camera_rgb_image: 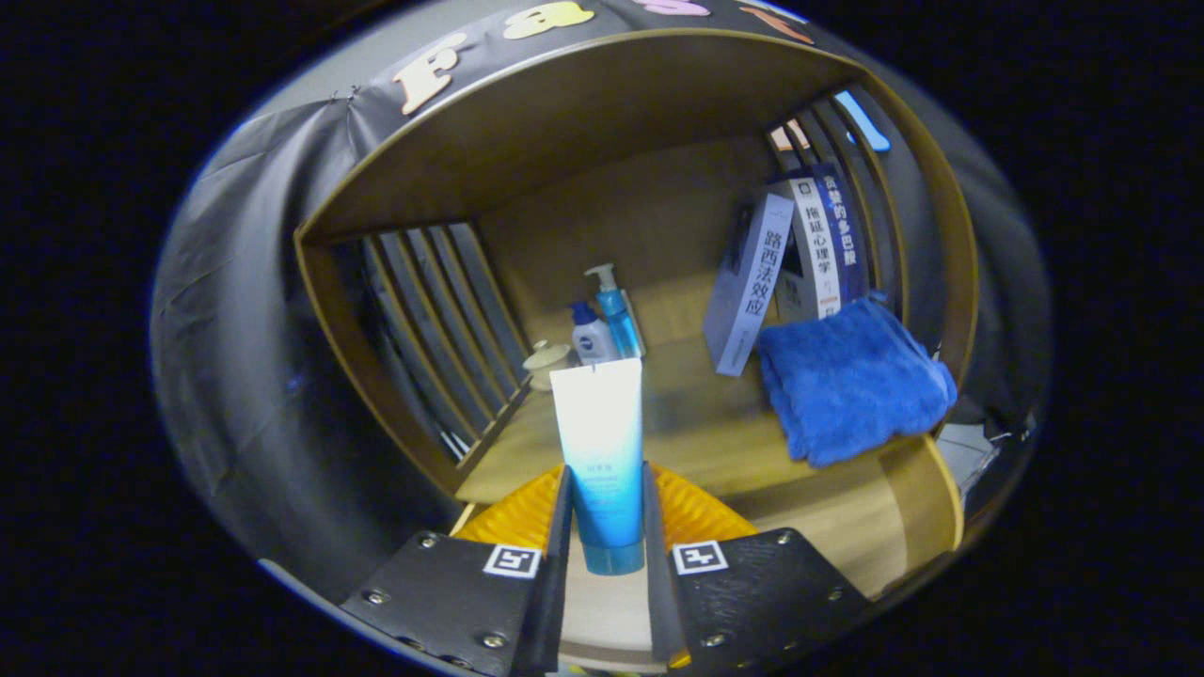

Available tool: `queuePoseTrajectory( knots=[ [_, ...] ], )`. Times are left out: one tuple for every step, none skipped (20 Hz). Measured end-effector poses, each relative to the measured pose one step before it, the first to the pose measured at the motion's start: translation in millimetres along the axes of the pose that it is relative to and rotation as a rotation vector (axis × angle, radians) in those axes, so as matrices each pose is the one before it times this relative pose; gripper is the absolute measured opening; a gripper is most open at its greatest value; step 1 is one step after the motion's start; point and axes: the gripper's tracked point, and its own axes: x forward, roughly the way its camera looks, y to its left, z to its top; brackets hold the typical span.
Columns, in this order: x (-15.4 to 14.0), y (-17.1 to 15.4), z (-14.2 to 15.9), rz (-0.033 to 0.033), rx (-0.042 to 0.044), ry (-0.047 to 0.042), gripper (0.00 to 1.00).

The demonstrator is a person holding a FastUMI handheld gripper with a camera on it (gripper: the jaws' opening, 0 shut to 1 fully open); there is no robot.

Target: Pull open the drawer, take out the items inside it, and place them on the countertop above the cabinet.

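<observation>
Two fingers of the claw (607, 527) pressed against the lower sides of a white-and-blue tube (600, 451), clamped between them, cap end down and wide flat end up, upright, held over the front of the wooden bench (828, 508). Beyond the tube, toward the back left of the bench: a small white bottle with a blue cap (591, 337), a blue pump bottle (616, 315) just beside it, touching or nearly so, and a pale round lidded jar (548, 360) near the slatted left side panel (442, 310). To the right, three books (790, 268) leaning against the slatted right side, tilted. In front of them a folded blue towel (851, 381), lying on the bench with its near edge drooping over the front. Wooden back wall and curved top (564, 103) enclosing the space above the bench
</observation>
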Motion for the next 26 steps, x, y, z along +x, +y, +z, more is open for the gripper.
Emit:
queuePoseTrajectory(
  knots=[
    [12.78, -5.29, 4.21, -0.01842, -0.00703, 0.00227, 0.37],
    [13.71, -6.93, 1.63, -0.02268, -0.00633, 0.01011, 0.37],
    [13.96, -7.65, -1.74, -0.02362, -0.01745, 0.01439, 0.37],
    [12.23, -5.67, -2.67, -0.01705, -0.01204, 0.00956, 0.37],
    [11.94, -4.47, -2.84, -0.01344, -0.00356, 0.00369, 0.37],
    [11.97, -1.66, -3.19, -0.00695, -0.00616, 0.00666, 0.37],
    [10.87, -1.25, -1.93, -0.00873, -0.00958, -0.00433, 0.37],
    [8.35, -0.27, -2.92, -0.00638, -0.0051, -0.00135, 0.37],
    [8.23, -0.07, -2.87, -0.00138, 0.00489, 0.00603, 0.37],
    [7.43, 1.15, -3.32, -0.00107, 0.00857, 0.00349, 0.37],
    [5.85, -0.37, 0.98, -0.00779, 0.00582, -0.00738, 0.37],
    [6.39, -2.13, 2.81, -0.01146, 0.00019, -0.01356, 0.37],
    [4.42, -2.19, 3.36, -0.01331, 0.00189, -0.01931, 0.38],
    [5.22, -2.32, 0.73, -0.0137, 0.00057, -0.01031, 0.38],
    [6.28, -2.85, -1.44, -0.01717, 0.00243, 0.00019, 0.38],
    [1.01, -1.68, -2.44, -0.00675, 0.0033, 0.0068, 0.4],
    [2.63, -0.36, -3.1, -0.0038, 0.00205, 0.01056, 0.4],
    [0.54, -0.4, -2.37, -0.00166, -0.00527, 0.00713, 0.4],
    [0.0, -0.05, -1.01, -0.00322, -0.01461, -0.00546, 0.4],
    [0.19, -0.21, 1.05, -0.00297, -0.01934, -0.01921, 0.4],
    [-1.97, 1.25, 2.25, -0.00199, -0.01839, -0.01733, 0.41],
    [-5.82, 2.62, 3.79, 0.00295, -0.0054, -0.02118, 0.41],
    [-6.21, 0.2, 9.33, -0.01248, -0.00596, -0.03881, 0.42],
    [-7.39, 1.58, 9.48, -0.00237, -0.00497, -0.03384, 0.51],
    [-5.59, -0.06, 7.44, -0.00947, -0.00271, -0.02949, 0.59],
    [-8.59, -0.03, 5.52, -0.0063, -0.00233, -0.01704, 0.67]
  ],
)
